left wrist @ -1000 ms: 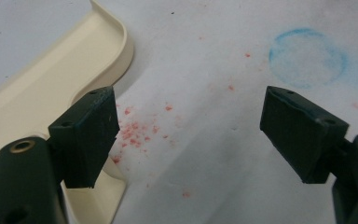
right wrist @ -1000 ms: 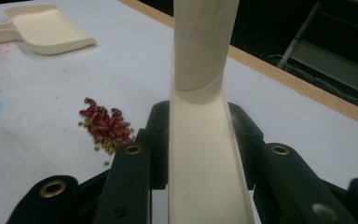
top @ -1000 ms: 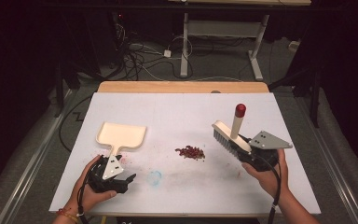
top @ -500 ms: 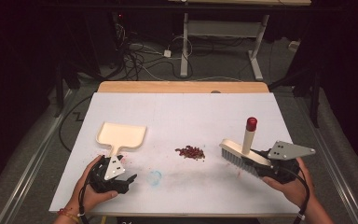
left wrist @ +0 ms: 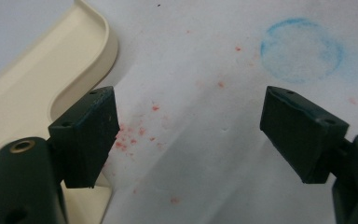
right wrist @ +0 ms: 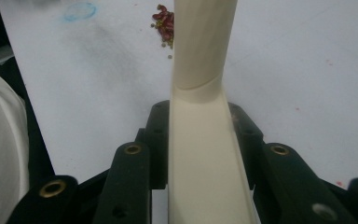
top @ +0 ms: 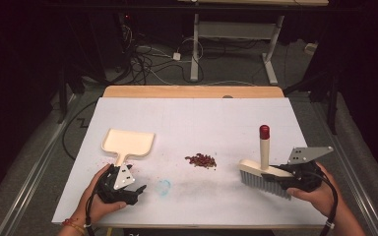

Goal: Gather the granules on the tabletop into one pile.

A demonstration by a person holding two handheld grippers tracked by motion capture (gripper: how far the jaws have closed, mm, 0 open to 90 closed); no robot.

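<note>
Since the earlier frames the right gripper (top: 281, 178) has carried the brush (top: 262, 173) outward and down toward the near right part of the table (top: 197, 118), and the brush has turned so that its red-tipped handle stands upright and its bristles point down at the white surface. The right gripper's jaws pinch the cream back of the brush between them. The pile of red crumbs (top: 201, 160) lies beyond the bristle end, apart from it. The left gripper (top: 128, 189) has kept its place, jaws spread wide with nothing between them. The cream dustpan (top: 128, 142) lies just ahead of it, its handle beside the left jaw, and a faint blue ring (left wrist: 302, 50) sits off the other jaw.
</note>
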